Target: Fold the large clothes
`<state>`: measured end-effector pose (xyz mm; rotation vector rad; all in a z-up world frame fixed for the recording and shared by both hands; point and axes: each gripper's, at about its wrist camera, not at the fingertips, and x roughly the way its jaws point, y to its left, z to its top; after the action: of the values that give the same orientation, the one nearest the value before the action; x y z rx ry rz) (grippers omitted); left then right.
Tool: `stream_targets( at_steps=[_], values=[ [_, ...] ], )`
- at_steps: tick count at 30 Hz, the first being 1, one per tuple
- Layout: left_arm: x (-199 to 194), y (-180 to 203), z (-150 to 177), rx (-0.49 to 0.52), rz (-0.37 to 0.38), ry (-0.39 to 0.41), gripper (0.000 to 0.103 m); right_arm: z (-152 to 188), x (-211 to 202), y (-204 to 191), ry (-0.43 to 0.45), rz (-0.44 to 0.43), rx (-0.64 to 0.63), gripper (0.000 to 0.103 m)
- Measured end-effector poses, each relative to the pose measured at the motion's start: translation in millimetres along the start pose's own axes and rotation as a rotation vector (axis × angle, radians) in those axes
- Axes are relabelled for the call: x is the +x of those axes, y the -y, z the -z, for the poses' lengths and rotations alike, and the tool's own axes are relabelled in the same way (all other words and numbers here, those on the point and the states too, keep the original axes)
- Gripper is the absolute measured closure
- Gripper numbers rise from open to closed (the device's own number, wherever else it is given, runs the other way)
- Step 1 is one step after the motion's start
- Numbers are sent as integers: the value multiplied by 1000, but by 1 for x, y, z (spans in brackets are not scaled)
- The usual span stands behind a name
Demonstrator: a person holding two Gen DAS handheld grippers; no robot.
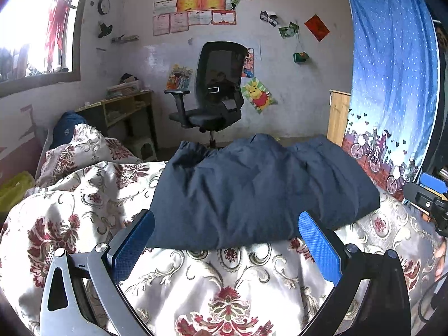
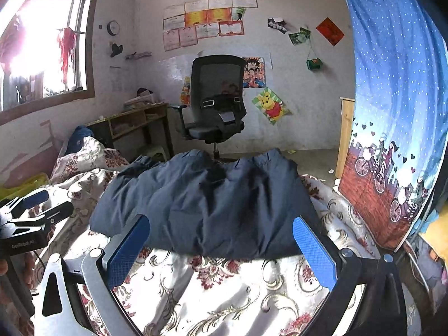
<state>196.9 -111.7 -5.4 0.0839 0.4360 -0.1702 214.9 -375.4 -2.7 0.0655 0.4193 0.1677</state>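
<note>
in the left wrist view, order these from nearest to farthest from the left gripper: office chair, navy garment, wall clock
From the left gripper:
1. Navy garment, lying on the floral bedspread just ahead of the open fingers.
2. Office chair, on the floor past the bed's far edge, centre.
3. Wall clock, high on the back wall, upper left beside the window.

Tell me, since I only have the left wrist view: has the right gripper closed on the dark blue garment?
Observer: No. The right gripper is wide open at the near edge of the dark blue garment, clamping nothing.
Operator: Is the garment's far left corner lying flat?
Observer: No. The right wrist view shows bunched fabric there, spilling onto the floral bedspread.
</note>
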Motion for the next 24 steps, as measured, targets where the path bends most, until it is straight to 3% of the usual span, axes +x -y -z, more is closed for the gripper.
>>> stream_targets(
  at_steps=[24],
  values=[
    [15,-7,47,-64,-12,-81,2,39,20,1,-72,10,-40,0]
  ],
)
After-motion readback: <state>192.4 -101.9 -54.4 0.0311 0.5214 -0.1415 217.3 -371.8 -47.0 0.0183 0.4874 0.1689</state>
